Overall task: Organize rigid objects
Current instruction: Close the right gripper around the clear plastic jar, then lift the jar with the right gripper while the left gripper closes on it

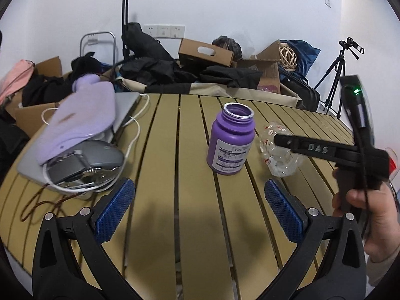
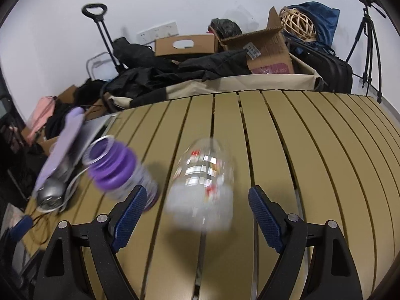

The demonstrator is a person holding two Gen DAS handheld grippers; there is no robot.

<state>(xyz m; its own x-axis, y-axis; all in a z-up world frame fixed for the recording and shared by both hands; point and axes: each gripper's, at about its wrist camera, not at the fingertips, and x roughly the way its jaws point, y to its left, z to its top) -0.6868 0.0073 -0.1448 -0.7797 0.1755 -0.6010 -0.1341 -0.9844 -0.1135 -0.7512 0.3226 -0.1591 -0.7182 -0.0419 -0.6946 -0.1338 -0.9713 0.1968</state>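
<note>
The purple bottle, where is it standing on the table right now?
The purple bottle stands upright near the middle of the slatted table in the left wrist view, with the clear glass jar at its right and the laptop pile further left.

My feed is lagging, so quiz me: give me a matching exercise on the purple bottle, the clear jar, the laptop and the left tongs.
Things:
1. purple bottle
2. clear jar
3. laptop
4. left tongs

States:
A. open, holding nothing
B. upright, cap off
C. under clutter at the table's left edge
D. between the right tongs' open fingers

Pairs: 1-B, 2-D, 3-C, 4-A
</note>
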